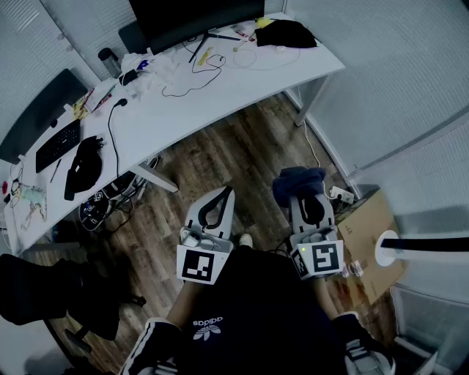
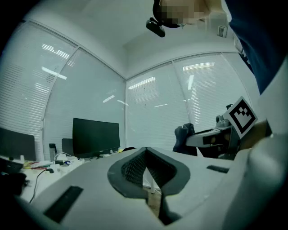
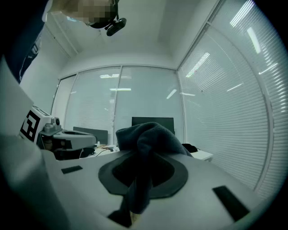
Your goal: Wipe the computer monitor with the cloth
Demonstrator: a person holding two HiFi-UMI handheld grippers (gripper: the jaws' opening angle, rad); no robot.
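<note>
The black computer monitor (image 1: 194, 18) stands at the far edge of the white desk (image 1: 220, 84); it also shows in the left gripper view (image 2: 96, 137) and, partly behind the cloth, in the right gripper view (image 3: 153, 120). Both grippers are held low over the wooden floor, well short of the desk. My right gripper (image 1: 306, 192) is shut on a dark blue cloth (image 1: 299, 181) that bunches over its jaw tips (image 3: 146, 140). The left gripper (image 1: 228, 192) is shut with nothing in it, its tips (image 2: 146, 149) touching.
On the desk lie a keyboard (image 1: 57, 145), a black bag (image 1: 82, 167), cables and a dark bundle (image 1: 286, 33). A second screen (image 1: 40, 113) stands at the left. A cardboard box (image 1: 370, 227) and a power strip (image 1: 341, 194) sit by the right wall, a black chair (image 1: 44, 289) at lower left.
</note>
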